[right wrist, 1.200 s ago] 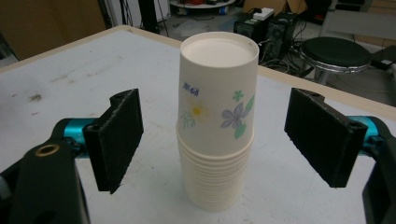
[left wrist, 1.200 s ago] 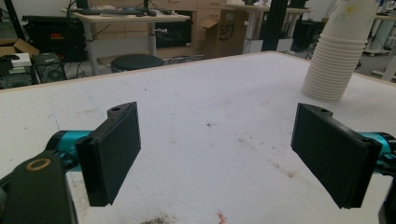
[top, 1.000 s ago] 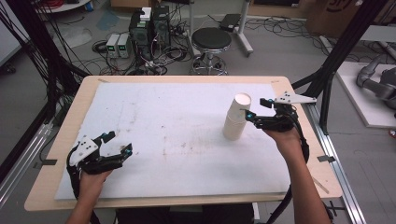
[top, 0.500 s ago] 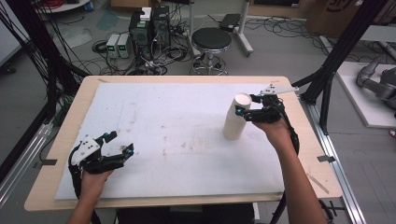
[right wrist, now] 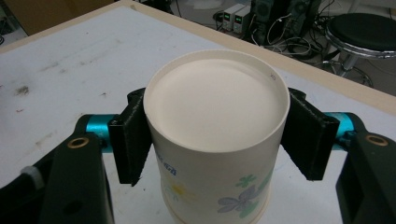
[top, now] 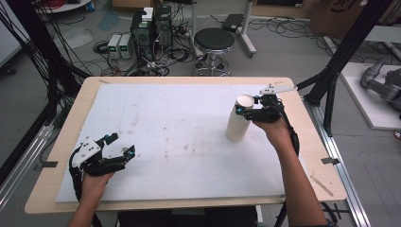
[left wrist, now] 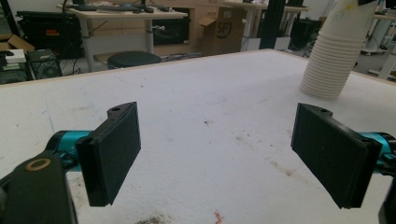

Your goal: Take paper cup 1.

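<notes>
A tall stack of upturned paper cups (top: 238,124) stands on the right half of the white mat (top: 179,118); it also appears far off in the left gripper view (left wrist: 329,56). My right gripper (top: 244,110) reaches it from the right at the height of the top cup. Its jaws have just been closing, and in the right gripper view both pads (right wrist: 133,140) press the sides of the top cup (right wrist: 215,102), which has a flower print. My right gripper (right wrist: 219,154) is shut on that cup. My left gripper (top: 122,144) rests open near the front left, nothing between its jaws (left wrist: 219,154).
The mat covers a wooden table (top: 302,156) whose bare edge runs close to the right of the cups. A black stool (top: 213,40) and electronics with cables (top: 151,28) stand on the floor beyond the far edge. Black frame posts (top: 347,52) rise at the right.
My right gripper moved left to the cup stack, and its jaws closed around the top cup. The left gripper stayed where it was.
</notes>
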